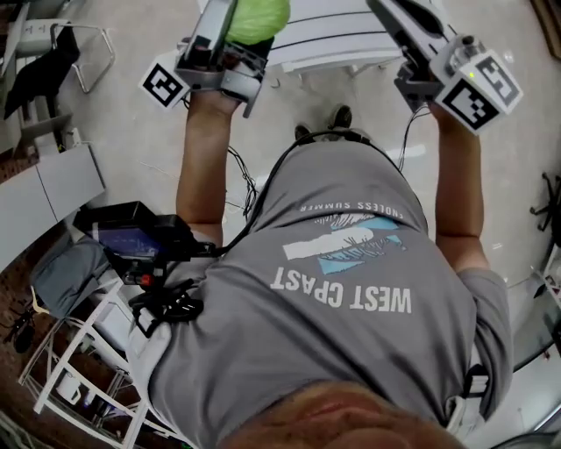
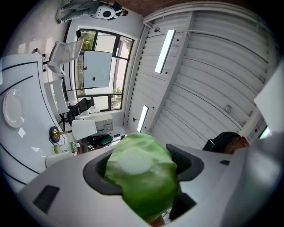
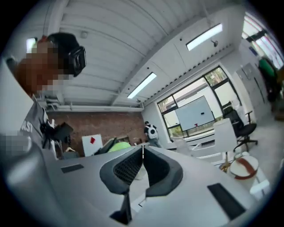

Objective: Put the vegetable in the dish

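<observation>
A round green leafy vegetable (image 2: 142,175) fills the space between the jaws of my left gripper (image 2: 142,164), which is shut on it. In the head view this gripper (image 1: 235,31) is raised at the top left, with the vegetable (image 1: 257,17) sticking out at the frame's top edge. My right gripper (image 3: 143,153) is shut, its pads meeting with nothing between them. It is held up at the top right of the head view (image 1: 394,17). The vegetable (image 3: 116,145) also shows small in the right gripper view. A pale round dish-like shape (image 2: 13,108) lies on a white surface at the left edge.
White slatted furniture (image 1: 324,39) stands in front of the person between the two grippers. A black device (image 1: 131,237) hangs at the person's left hip, and a white frame (image 1: 79,368) stands below it. A round brown-rimmed object (image 3: 243,167) sits at the right of the right gripper view.
</observation>
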Available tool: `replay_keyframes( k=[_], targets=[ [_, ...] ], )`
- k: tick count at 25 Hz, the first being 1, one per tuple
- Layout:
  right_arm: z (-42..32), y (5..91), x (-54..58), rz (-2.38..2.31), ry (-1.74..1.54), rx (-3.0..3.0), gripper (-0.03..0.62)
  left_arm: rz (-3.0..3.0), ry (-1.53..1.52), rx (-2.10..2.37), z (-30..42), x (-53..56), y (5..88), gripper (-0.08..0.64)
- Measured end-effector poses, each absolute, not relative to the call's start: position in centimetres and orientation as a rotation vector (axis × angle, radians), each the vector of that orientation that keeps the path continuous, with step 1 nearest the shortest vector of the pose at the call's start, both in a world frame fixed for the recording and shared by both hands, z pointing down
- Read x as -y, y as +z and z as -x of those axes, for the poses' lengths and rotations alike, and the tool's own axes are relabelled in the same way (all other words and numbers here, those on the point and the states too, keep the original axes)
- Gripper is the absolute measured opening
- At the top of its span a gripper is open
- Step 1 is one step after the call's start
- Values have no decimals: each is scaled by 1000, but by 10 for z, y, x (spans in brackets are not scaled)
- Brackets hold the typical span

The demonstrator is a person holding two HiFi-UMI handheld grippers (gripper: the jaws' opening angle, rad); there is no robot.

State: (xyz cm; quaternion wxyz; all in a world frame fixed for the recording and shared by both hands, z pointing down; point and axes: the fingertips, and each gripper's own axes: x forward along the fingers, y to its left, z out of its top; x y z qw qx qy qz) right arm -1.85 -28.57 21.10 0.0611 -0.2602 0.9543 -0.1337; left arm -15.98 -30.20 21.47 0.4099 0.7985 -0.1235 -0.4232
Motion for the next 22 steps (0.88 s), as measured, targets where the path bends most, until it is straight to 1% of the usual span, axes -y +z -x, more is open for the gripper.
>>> replay_keyframes(
  k=[3,8,14,19,22],
  targets=[
    [10,233,307,944,-311,-2917,9,-2039,-1022,361,152,315,228,311],
    [7,230,316,1001,-255,-2918,9,-2088,-968,452,150,324,232,311],
    [12,255,418,897,-249,-2990,9,-2105,-915,590,150,430,267,311],
    [2,266,409,906,-245,-3015,9,-2102,-851,641,141,429,289,311],
    [15,274,415,918,-260,-3039,9,-2101,-787,668,152,439,309,311]
  ],
)
